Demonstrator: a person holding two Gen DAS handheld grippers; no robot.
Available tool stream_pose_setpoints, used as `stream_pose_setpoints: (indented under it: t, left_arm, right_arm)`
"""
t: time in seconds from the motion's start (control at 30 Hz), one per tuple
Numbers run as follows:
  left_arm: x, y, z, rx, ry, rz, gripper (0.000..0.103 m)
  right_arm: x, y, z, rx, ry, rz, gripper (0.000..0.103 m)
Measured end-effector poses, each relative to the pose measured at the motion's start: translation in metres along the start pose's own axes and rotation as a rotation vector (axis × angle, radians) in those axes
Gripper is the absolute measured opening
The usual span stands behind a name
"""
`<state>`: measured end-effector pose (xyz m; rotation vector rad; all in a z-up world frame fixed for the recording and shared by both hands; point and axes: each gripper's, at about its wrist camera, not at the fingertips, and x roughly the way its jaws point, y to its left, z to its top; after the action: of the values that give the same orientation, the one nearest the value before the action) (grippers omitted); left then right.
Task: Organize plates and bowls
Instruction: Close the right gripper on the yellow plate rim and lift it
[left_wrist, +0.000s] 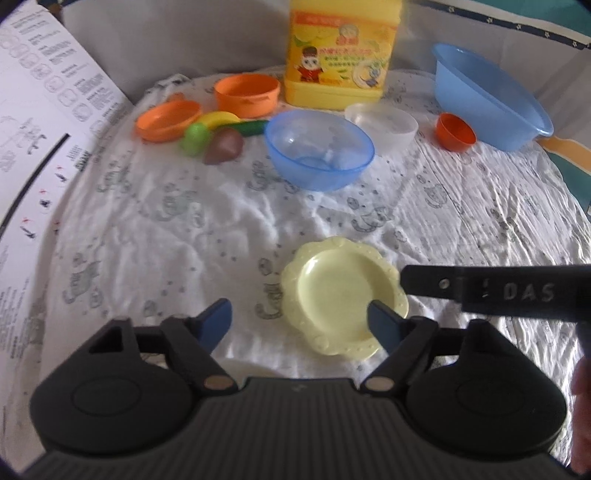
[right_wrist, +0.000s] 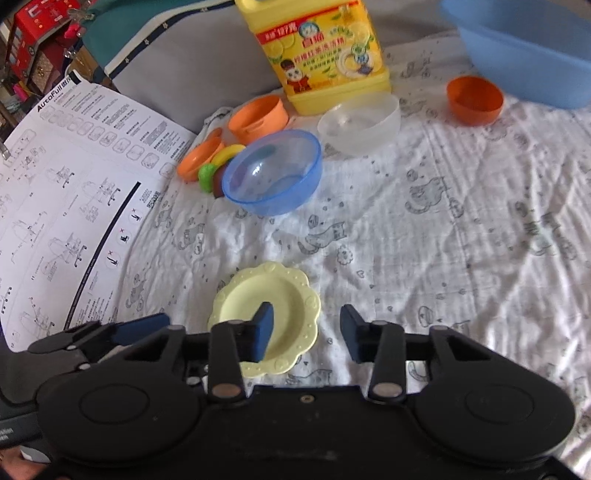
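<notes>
Status: early, nothing stacked yet. Landmark = yellow plate (right_wrist: 275, 314), alone at near edge of counter (right_wrist: 424, 236). Beyond it: blue bowl (right_wrist: 273, 171); clear bowl (right_wrist: 360, 123) and orange bowls (right_wrist: 258, 118) further back; blue basin (right_wrist: 524, 51) far right. Left hand-held gripper (left_wrist: 299, 321) spread, empty, one finger over plate; right hand-held gripper (right_wrist: 306, 332) spread, straddling plate rim, gripping nothing.

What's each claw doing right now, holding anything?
Left claw: open, empty, beside the yellow plate.
Right claw: open, empty, straddling the plate's rim.
</notes>
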<state>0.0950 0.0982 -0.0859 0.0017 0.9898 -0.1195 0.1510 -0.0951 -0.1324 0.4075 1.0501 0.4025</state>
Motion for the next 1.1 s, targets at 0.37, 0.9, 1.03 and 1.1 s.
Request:
stream_pose_setpoints:
  t: [0.37,0.9,1.03,1.1]
  left_arm:
    - [0.020,-0.008,0.000,0.016,0.048,-0.038,0.048]
    - [0.023,-0.007,0.002,0.007,0.033,-0.025,0.048]
    - [0.016,-0.009,0.000,0.009,0.020,-0.025,0.045]
    - [0.011,-0.011,0.000,0.014,0.013,-0.029,0.045]
  right_arm:
    - [0.022,-0.003,-0.003,0.004,0.032,0.031,0.021]
    - [0.027,0.004,-0.005,-0.025,-0.021,0.003,0.020]
    - [0.020,0.010,-0.005,-0.032,-0.025,-0.021,0.021]
    - [0.015,0.012,-0.005,-0.021,-0.027,-0.025,0.021]
